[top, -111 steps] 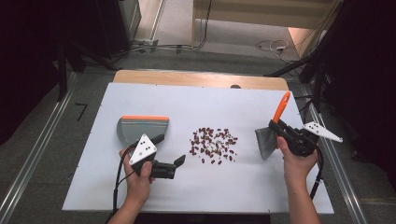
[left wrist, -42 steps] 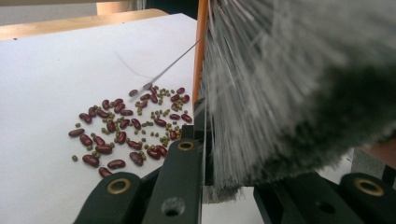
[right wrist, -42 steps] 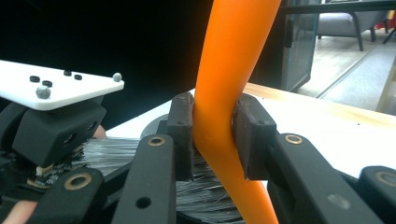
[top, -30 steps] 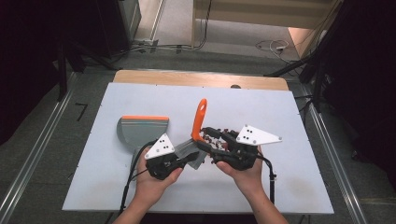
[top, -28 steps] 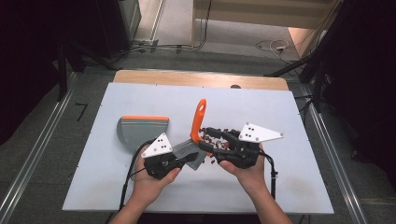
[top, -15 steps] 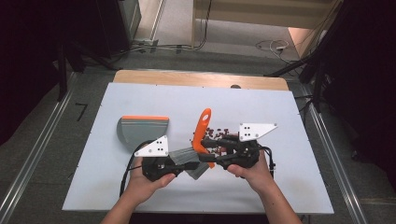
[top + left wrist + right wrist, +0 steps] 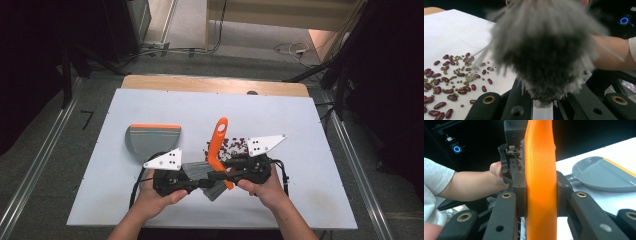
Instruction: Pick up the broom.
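Grey bristles of the brush sit pinched in the left tongs near the bench's front edge, while the right tongs, whose jaws have just been closing, clamp its orange handle. Just beyond lie scattered beans, and farther left the grey dustpan rests flat.

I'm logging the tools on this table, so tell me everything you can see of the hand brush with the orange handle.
The brush has a smooth, curved orange handle, plastic by its look, and a head of grey bristles. It is held over the white table, handle slanting up and away from the person. The left gripper is shut at the base of the bristles, and the right gripper is shut on the handle. Beans lie scattered just beyond.
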The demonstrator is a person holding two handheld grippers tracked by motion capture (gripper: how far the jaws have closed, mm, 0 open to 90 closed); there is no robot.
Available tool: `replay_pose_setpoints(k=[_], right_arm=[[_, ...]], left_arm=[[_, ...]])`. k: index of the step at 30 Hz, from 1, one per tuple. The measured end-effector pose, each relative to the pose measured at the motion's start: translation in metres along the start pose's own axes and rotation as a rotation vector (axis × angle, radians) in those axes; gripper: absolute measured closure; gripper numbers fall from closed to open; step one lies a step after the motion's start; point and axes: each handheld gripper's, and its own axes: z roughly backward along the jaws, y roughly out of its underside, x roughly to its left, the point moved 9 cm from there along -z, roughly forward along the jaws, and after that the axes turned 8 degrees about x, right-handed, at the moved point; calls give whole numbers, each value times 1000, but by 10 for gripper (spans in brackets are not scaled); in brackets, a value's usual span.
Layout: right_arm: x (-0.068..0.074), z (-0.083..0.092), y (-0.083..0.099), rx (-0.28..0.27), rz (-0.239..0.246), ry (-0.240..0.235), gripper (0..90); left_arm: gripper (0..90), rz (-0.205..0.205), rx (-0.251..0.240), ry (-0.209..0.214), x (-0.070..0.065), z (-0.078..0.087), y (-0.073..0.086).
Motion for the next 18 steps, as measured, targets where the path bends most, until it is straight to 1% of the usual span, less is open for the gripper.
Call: replay_pose_setpoints(k=[2, 3, 6, 9, 10, 11, 13, 14, 15, 18], right_arm=[[0, 0, 1, 5, 7, 7, 684], [1, 0, 0, 5, 13, 15, 684], [1, 1, -1, 1, 7, 25, 685], [0, 1, -1, 3, -1, 46, 686], [0, 1, -1, 3, -1, 46, 686], [-2, 3, -2, -2, -2, 61, 686], [-4, 6, -3, -8, -12, 84, 686], [-6, 8, -3, -11, -16, 93, 686], [-7, 10, -3, -15, -19, 108, 686], [-13, 16, -4, -26, -36, 145, 687]], left_arm=[[835, 3, -3, 7, 0, 0, 0], [825, 10, -5, 2, 1, 0, 0], [794, 20, -11, -7, 1, 1, -1], [742, 26, -10, -13, 1, 1, 0], [742, 26, -10, -16, 2, 2, 0], [700, 34, -20, -19, 3, 5, 1], [654, 41, -26, -22, 4, 7, 1], [604, 46, -31, -37, 5, 9, 1], [542, 51, -30, -94, 9, 11, 2], [374, 57, -13, -166, 15, 14, 5]])
